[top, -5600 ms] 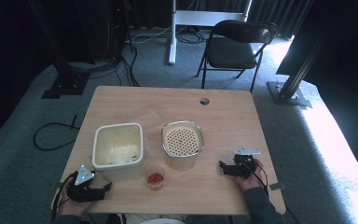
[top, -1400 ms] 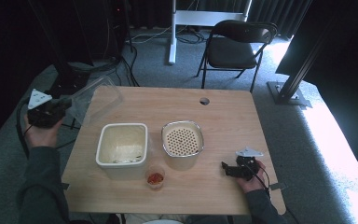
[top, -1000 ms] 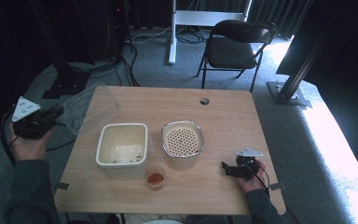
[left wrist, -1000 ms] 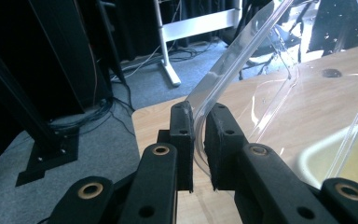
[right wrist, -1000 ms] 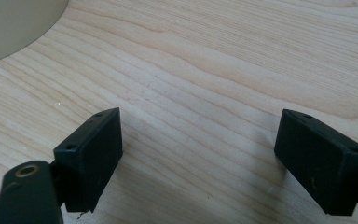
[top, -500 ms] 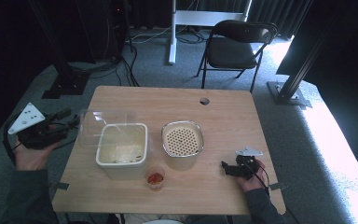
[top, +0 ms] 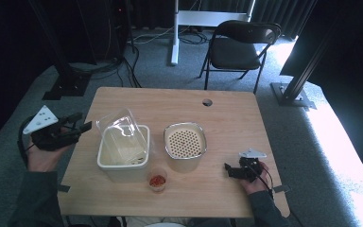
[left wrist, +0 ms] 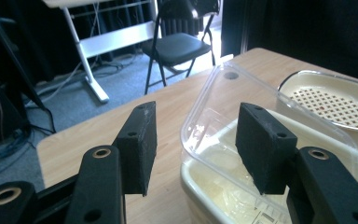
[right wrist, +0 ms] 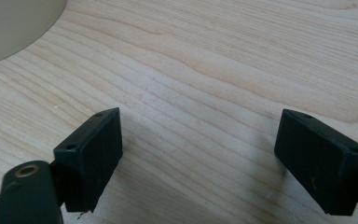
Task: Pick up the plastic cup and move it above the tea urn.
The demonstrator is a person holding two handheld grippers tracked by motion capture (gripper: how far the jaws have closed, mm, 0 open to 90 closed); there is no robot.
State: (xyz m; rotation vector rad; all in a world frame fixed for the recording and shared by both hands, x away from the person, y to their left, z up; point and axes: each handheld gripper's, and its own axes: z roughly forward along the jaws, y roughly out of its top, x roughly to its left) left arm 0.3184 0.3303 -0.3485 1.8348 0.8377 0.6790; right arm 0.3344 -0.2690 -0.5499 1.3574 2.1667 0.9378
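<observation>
Setting the clear lid on the tub

My left claw (left wrist: 193, 149) gapes wide, holding nothing; the clear lid (top: 122, 135), at its one o'clock, leans askew on the cream tub (top: 123, 163). I judge it needs pressing flat. My right claw (right wrist: 200, 158) rests spread on the table (top: 227, 113).

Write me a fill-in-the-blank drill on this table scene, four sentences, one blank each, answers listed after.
1. The clear plastic lid lies tilted on the cream ____.
2. The left gripper has its jaws ____, with nothing between them.
3. The small cup in front of the two containers holds something ____ in colour.
4. The perforated strainer insert sits to the ____ of the cream box in the high view.

Missing words: box; open; red; right
</observation>
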